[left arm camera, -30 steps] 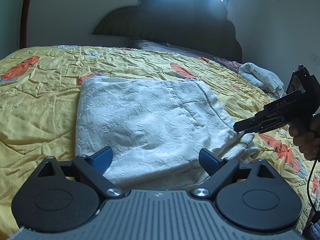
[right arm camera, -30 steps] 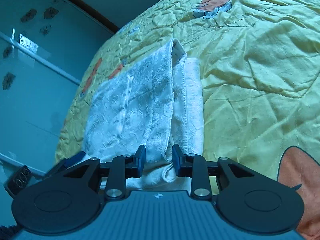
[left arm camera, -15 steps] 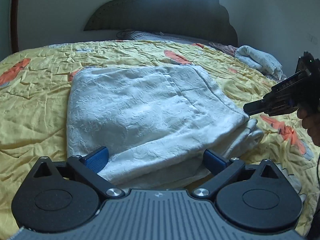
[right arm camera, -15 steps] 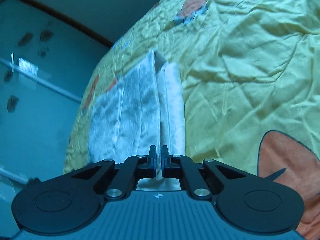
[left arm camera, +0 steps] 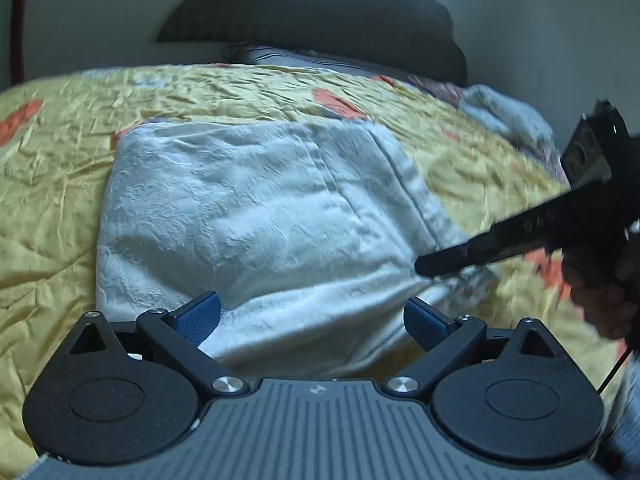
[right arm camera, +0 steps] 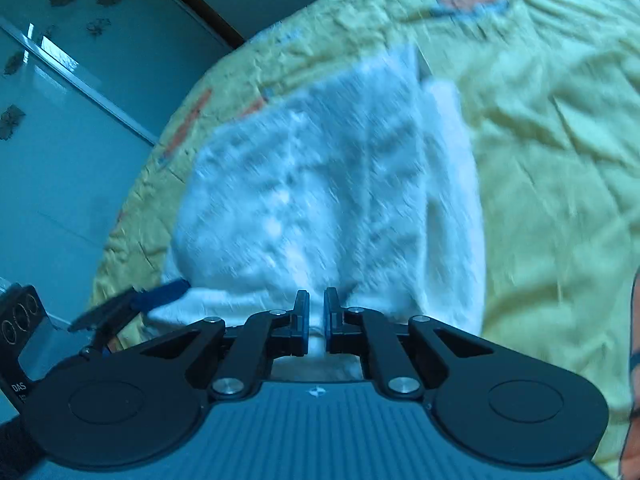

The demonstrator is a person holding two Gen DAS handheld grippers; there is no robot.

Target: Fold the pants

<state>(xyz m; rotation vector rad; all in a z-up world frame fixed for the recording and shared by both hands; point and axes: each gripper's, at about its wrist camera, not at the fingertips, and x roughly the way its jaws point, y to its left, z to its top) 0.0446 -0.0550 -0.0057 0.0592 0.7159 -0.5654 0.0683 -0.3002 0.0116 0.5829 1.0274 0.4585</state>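
Note:
White textured pants [left arm camera: 260,216] lie folded on the yellow bedspread [left arm camera: 60,200]. My left gripper [left arm camera: 312,318] is open, its blue pads on either side of the near edge of the pants. My right gripper [right arm camera: 316,316] is shut on the near corner of the pants [right arm camera: 320,184]. In the left wrist view the right gripper [left arm camera: 424,266] comes in from the right and pinches the pants' near right corner. The left gripper's fingertips [right arm camera: 160,294] show at the left of the right wrist view.
A dark headboard [left arm camera: 320,16] and pillows stand at the far end of the bed. A grey bundle of cloth [left arm camera: 508,116] lies at the far right. A teal glass wardrobe door [right arm camera: 60,140] is beyond the bed's far side.
My right gripper has shut on the corner of the pants and lifted it slightly. My left gripper stays open and has moved in closer to the near edge.

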